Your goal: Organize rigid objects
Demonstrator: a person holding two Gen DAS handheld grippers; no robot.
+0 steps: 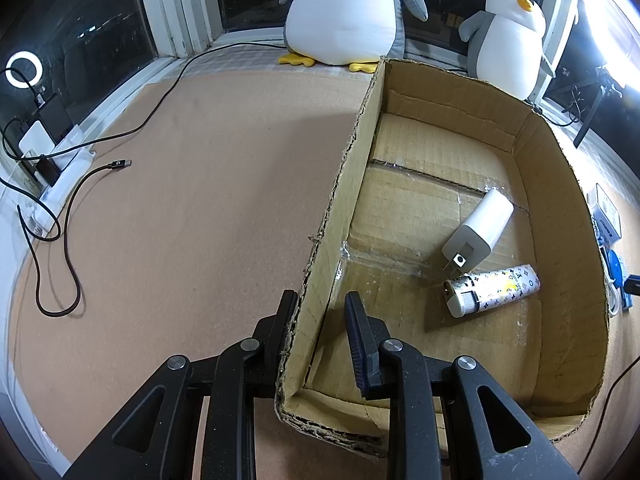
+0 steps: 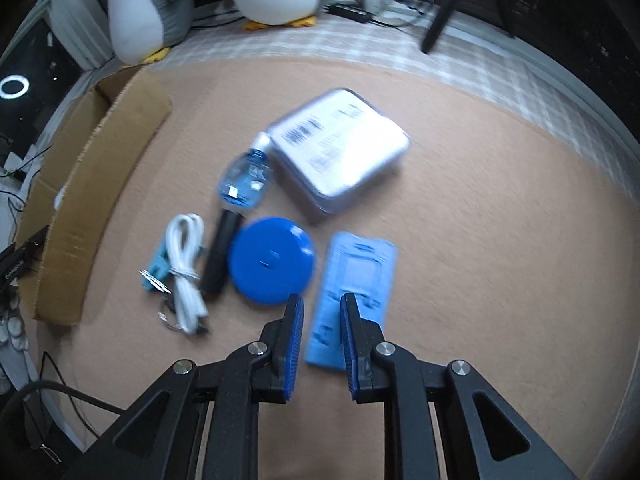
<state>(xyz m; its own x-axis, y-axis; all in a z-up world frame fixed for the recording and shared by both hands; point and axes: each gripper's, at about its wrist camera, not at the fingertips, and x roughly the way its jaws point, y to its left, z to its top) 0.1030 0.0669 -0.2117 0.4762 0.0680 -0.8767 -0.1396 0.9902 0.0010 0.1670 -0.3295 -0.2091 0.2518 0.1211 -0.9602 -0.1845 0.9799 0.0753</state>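
In the left wrist view my left gripper [image 1: 320,310] is open and straddles the left wall of a shallow cardboard box [image 1: 352,152] near its front corner. One finger is outside against the wall and the other is inside. A white charger plug [image 1: 480,228] and a patterned lighter [image 1: 494,288] lie in the box. In the blurred right wrist view my right gripper [image 2: 322,306] is open and holds nothing, low over a light blue flat pack [image 2: 356,268]. Beside the pack lie a blue round disc [image 2: 272,260], a black stick [image 2: 220,256], a white coiled cable [image 2: 184,272], a clear blue packet [image 2: 244,180] and a silver box [image 2: 340,152].
Two plush penguins [image 1: 344,12] [image 1: 508,36] stand at the back by the window. A black USB cable [image 1: 72,200] and a power strip [image 1: 60,184] lie at the left of the tan mat. The cardboard box [image 2: 100,184] borders the right gripper's objects on the left.
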